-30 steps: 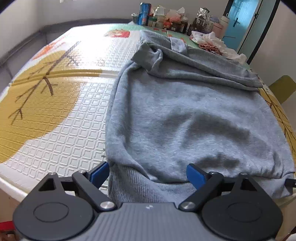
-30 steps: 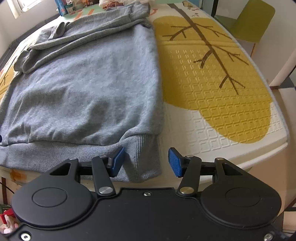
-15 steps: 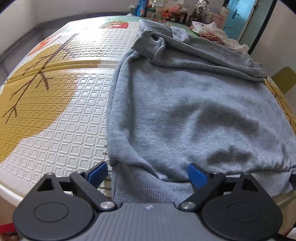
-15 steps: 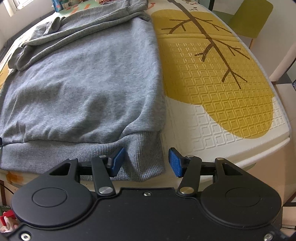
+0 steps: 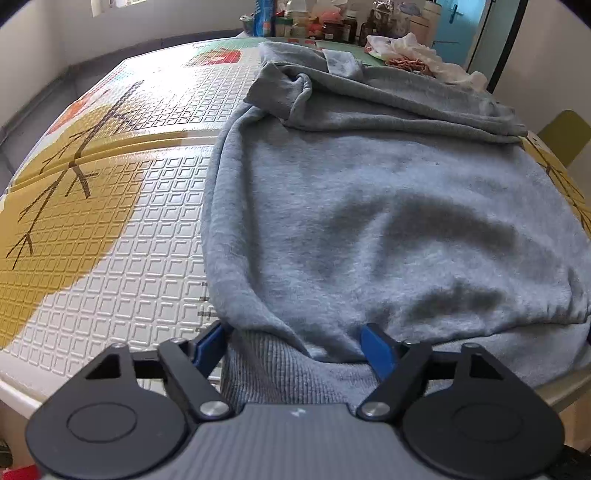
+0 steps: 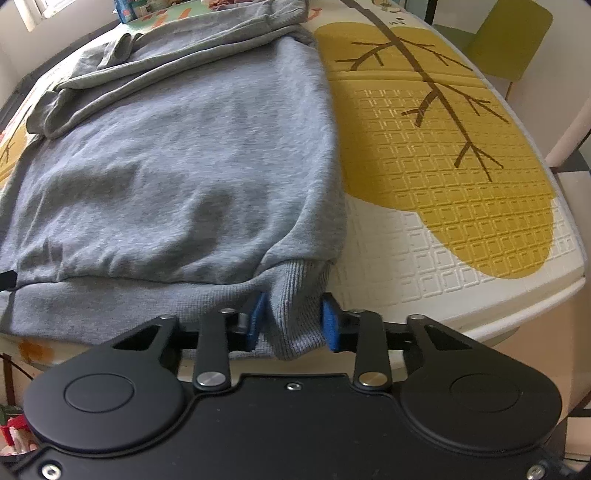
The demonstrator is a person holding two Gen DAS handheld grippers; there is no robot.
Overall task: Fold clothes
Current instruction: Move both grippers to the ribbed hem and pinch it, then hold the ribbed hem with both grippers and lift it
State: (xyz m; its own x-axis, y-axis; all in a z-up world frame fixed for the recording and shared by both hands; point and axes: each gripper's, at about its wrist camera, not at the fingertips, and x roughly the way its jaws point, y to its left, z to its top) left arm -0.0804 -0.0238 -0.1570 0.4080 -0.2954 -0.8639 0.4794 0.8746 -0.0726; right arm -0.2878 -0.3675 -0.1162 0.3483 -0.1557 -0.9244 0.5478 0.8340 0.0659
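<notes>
You have a soft grey sweatshirt (image 5: pixel 388 221) lying flat on the bumpy white and yellow foam mat (image 5: pixel 110 229) that covers the table. Its two sleeves are already laid across the far end, over the top of the body, so the sides look tucked in. The ribbed bottom band (image 6: pixel 155 299) hangs at the near edge of the table, right by you. Your left gripper (image 5: pixel 295 345) has its blue fingers spread wide, one on each side of the left corner of the band, and they are not pinching it. Your right gripper (image 6: pixel 293 319) has its fingers much closer, and they squeeze a bunched bit of the right corner of the band between them. So the sleeves part looks done. What is left, I think, is to bring the bottom up toward the top so the sweatshirt gets shorter. Far back on the table are some bottles and jars (image 5: pixel 314 22) and a crumpled white cloth (image 5: pixel 424 55), well away from the sweatshirt's bottom.
</notes>
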